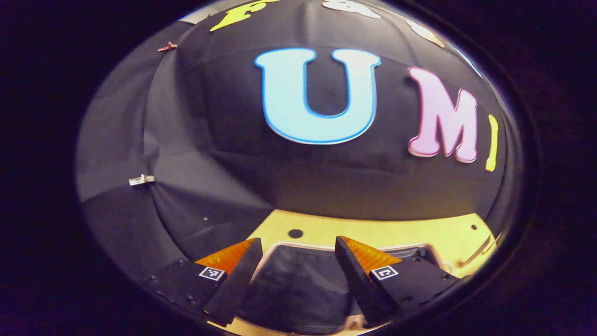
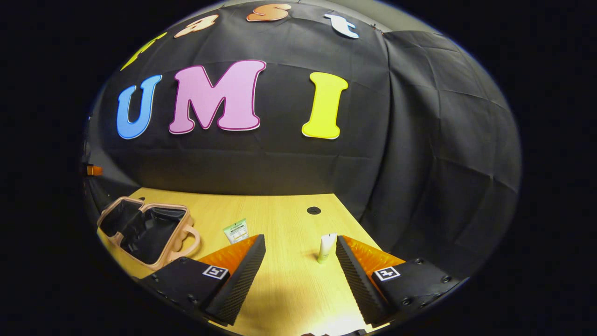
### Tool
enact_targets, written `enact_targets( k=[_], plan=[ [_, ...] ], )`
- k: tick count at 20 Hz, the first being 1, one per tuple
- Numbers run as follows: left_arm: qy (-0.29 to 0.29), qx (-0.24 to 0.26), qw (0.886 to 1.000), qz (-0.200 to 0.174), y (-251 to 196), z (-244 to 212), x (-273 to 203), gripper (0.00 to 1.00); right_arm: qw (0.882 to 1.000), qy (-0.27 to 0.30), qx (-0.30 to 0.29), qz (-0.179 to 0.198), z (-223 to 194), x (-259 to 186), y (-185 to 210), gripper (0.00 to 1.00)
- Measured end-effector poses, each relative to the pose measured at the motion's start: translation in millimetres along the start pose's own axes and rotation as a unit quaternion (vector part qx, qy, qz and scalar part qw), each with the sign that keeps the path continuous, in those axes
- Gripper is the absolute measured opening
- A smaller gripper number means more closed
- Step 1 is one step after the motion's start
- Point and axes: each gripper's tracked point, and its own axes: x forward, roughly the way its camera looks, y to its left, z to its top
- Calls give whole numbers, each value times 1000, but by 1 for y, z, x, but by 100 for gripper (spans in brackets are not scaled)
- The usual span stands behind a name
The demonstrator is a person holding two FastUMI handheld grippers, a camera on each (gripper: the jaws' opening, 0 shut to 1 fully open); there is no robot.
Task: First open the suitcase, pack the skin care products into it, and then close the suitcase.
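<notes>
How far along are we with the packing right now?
Done: the suitcase lies open on the table, its dark lining bare as far as I can see. In hand: nothing; the right claw is open above the table and the left claw is open over the case. Left: the white tube and green sachet still need packing, then closing.

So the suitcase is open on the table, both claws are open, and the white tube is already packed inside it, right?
Not quite. The white tube is not packed: the right gripper view shows it standing on the table, just ahead of the open right claw. The suitcase is open, and the left claw is open above its dark lining.
</notes>
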Motion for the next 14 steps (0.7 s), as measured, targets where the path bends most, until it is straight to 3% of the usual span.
enact_targets(
  k=[3,5,9,14],
  plan=[
    [-53,32,997,-39,-75,17,-51,98,1000,-8,14,-4,10,-8,-4,97],
    [-59,43,995,-70,-121,12,-72,98,1000,-13,22,-11,15,-13,-11,96],
    [-38,59,990,-124,-207,-40,-101,98,999,-16,42,-18,13,-17,-22,96],
    [10,78,976,-203,-317,-113,-100,98,998,-12,60,-29,-5,-3,-42,96]
  ],
)
